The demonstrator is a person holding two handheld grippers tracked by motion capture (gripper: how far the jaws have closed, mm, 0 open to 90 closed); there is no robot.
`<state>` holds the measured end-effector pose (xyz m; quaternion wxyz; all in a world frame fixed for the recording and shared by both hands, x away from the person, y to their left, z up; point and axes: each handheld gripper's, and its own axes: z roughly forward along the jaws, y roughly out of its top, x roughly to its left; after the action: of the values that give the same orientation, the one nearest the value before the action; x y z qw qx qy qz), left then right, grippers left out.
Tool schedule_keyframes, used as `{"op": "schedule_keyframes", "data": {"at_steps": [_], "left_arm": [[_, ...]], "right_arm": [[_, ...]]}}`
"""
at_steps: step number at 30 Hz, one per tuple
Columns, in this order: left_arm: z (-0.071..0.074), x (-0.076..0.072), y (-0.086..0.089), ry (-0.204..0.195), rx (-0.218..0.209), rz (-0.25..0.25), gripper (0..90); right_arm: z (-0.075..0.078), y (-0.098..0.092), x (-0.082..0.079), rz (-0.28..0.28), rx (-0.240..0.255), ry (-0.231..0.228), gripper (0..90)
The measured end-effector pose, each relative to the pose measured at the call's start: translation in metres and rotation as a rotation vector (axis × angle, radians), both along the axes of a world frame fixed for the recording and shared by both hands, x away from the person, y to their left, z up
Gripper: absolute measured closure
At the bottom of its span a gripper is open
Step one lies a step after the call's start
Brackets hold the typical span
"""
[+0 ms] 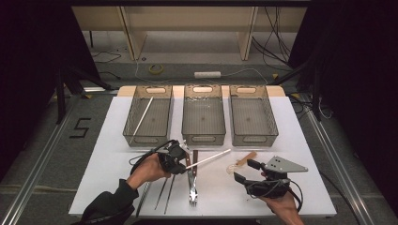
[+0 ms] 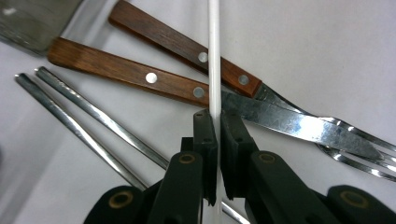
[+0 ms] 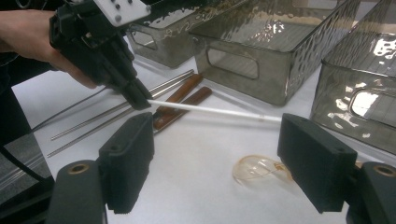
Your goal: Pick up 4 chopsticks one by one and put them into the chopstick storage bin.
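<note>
Left gripper (image 1: 184,159) clenched on white stick (image 1: 213,157), jaws pinching one end, no gap visible in left gripper view. Stick (image 2: 214,56) lifted off table (image 1: 300,140), long free end projecting right and far, above two wood-handled forks (image 1: 192,176) and beside two steel rods (image 1: 165,192). Right gripper (image 1: 243,170) released, jaws wide, nothing between them, parked near right over clear plastic spoon (image 3: 259,169). Three bins (image 1: 202,117) at far side; left bin (image 1: 148,117) already holding a similar white stick (image 1: 142,117). Risks, judged: end-grip on thin smooth stick, so likely pivot or slip between pads under any quick swing; long overhang liable to strike bin rim on approach and twist out; low carry apt to snag fork handles.
</note>
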<state>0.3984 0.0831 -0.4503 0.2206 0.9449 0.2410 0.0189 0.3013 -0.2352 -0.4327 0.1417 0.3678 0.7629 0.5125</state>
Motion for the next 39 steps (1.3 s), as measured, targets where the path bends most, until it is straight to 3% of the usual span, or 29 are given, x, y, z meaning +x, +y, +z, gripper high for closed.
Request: {"op": "schedule_keyframes", "data": {"at_steps": [9,14,22,39], "left_arm": [[0.015,-0.005,0.003,0.011,-0.072,-0.022,85.6],[0.022,-0.008,0.004,-0.002,-0.093,-0.025,85.6],[0.037,-0.008,0.012,-0.028,-0.162,0.007,85.6],[0.058,0.000,0.041,-0.065,-0.236,0.089,85.6]], "right_arm": [[0.000,0.000,0.000,-0.003,0.004,0.001,28.3],[0.000,-0.001,0.000,-0.005,0.006,0.002,28.3],[0.000,-0.001,0.000,-0.008,0.009,0.002,28.3],[-0.001,-0.002,0.001,-0.010,0.014,0.009,28.2]]}}
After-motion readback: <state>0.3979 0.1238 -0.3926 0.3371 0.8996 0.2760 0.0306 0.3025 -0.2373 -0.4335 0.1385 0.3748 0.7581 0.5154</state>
